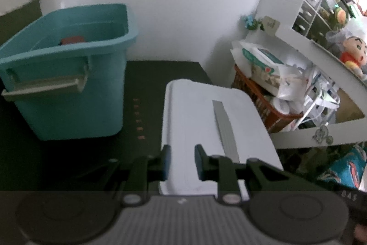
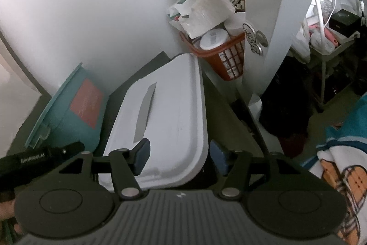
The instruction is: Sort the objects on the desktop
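A white box lid [image 1: 201, 111] with a grey strip lies on the dark desk [image 1: 142, 75], right of a teal bin [image 1: 68, 75] that holds a flat red thing [image 1: 72, 40]. My left gripper [image 1: 182, 161] hovers over the lid's near end; its jaws stand a little apart with nothing between them. In the right wrist view my right gripper [image 2: 180, 157] straddles the lid [image 2: 174, 107] at its right rim, one pad over the top and the other just outside the rim, and it looks open. The teal bin [image 2: 75, 125] is at the left there.
A red-orange basket [image 1: 270, 114] stuffed with white packs sits right of the desk, under a white shelf unit [image 1: 298, 38] with a plush doll [image 1: 353, 52]. In the right wrist view a white post [image 2: 263, 15] rises beside the basket [image 2: 229, 66]. The wall stands close behind the bin.
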The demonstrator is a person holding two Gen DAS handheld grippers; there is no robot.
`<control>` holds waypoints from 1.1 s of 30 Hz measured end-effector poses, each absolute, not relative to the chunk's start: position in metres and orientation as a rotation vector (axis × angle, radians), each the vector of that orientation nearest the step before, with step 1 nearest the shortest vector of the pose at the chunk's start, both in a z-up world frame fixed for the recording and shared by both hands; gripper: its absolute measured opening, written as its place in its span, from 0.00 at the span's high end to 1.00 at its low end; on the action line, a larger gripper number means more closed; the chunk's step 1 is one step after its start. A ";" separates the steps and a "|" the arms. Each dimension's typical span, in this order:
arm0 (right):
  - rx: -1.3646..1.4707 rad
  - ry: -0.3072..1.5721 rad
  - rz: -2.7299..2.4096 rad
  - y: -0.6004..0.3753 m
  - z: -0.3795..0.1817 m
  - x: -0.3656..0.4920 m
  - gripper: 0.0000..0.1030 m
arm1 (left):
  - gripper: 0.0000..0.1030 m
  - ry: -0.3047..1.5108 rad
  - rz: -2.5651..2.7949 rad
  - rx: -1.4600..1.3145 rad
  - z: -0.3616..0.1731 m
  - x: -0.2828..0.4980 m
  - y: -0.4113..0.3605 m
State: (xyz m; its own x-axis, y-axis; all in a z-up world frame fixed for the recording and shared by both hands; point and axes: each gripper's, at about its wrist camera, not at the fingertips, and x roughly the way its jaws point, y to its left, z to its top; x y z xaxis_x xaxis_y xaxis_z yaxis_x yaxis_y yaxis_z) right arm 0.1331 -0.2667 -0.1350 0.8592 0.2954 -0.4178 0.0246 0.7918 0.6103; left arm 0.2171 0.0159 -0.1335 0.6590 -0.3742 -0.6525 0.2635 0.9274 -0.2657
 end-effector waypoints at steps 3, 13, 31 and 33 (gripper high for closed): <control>0.657 0.522 0.158 -0.266 -0.139 0.140 0.37 | 0.76 0.779 -0.363 -0.154 -0.137 0.220 0.016; 0.682 0.501 0.168 -0.268 -0.146 0.163 0.27 | 0.76 0.810 -0.339 -0.165 -0.153 0.233 0.018; 0.725 0.529 0.199 -0.272 -0.164 0.190 0.22 | 0.75 0.854 -0.318 -0.194 -0.175 0.254 0.019; 0.731 0.535 0.194 -0.273 -0.167 0.192 0.22 | 0.75 0.849 -0.319 -0.196 -0.176 0.255 0.019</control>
